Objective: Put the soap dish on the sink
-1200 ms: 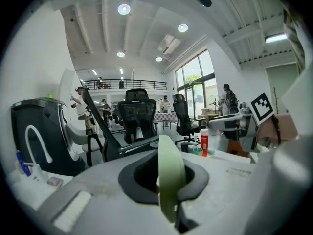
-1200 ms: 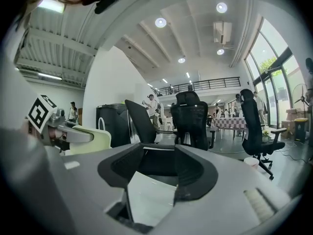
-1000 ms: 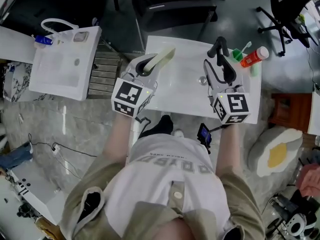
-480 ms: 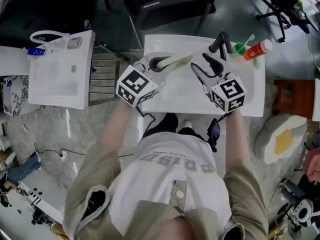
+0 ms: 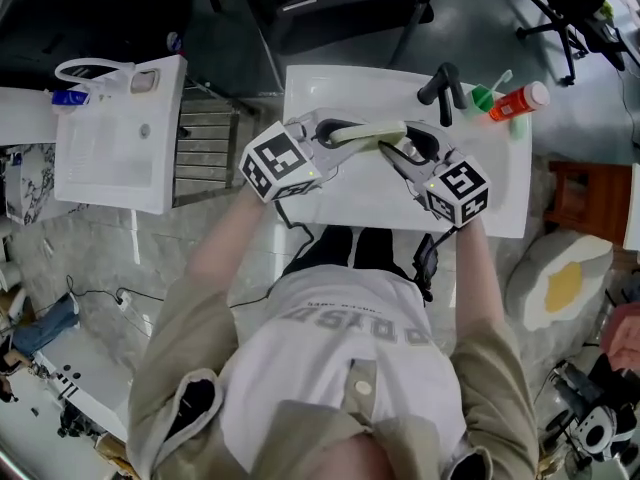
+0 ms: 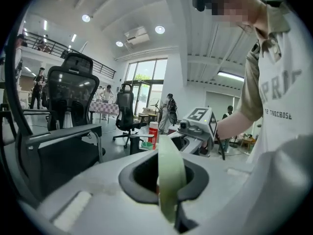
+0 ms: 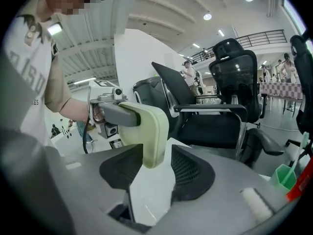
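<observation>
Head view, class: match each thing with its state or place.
1 left gripper
2 right gripper
3 red bottle
4 faucet

A jaws apart around the soap dish's end
B on the sink's back right corner
C shut on the soap dish
D black, at the sink's back

Pairs: 1-C, 2-A, 3-B, 4-D.
The right gripper's jaws have just been closing, the soap dish between them.

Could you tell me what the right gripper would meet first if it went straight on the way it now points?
The pale green soap dish, held by the shut left gripper: its end sits between the open jaws of the right gripper, which have just been closing. Depth is hard to judge.
</observation>
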The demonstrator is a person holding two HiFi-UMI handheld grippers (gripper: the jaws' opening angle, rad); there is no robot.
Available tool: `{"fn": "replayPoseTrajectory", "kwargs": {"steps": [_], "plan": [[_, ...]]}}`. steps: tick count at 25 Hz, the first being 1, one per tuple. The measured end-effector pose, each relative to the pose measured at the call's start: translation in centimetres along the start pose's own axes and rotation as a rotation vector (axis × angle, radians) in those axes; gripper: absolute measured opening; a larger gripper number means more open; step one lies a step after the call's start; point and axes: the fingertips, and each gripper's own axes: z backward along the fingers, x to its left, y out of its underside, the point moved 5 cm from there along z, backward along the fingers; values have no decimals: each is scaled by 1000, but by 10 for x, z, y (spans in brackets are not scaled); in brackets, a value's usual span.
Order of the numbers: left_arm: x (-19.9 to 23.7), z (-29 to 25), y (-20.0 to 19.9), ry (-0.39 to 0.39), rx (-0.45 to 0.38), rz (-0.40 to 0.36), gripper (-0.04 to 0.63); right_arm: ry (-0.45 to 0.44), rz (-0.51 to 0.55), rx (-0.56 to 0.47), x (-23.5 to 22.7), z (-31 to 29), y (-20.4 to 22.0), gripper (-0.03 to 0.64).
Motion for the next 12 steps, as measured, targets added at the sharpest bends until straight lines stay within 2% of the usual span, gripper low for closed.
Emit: {"fn": "replayPoseTrajectory", "kwargs": {"steps": [4,8,12], "plan": [[-1,-4,6,40,5,34,11,-55,-16,3,-5,1,6,166],[6,-8,10,35,-5,71,11,-104,-24,7,-9,-2,10,109],[11,-13,16,37,5,98,12,-134,-55,24,-15,-5,16,94]]}}
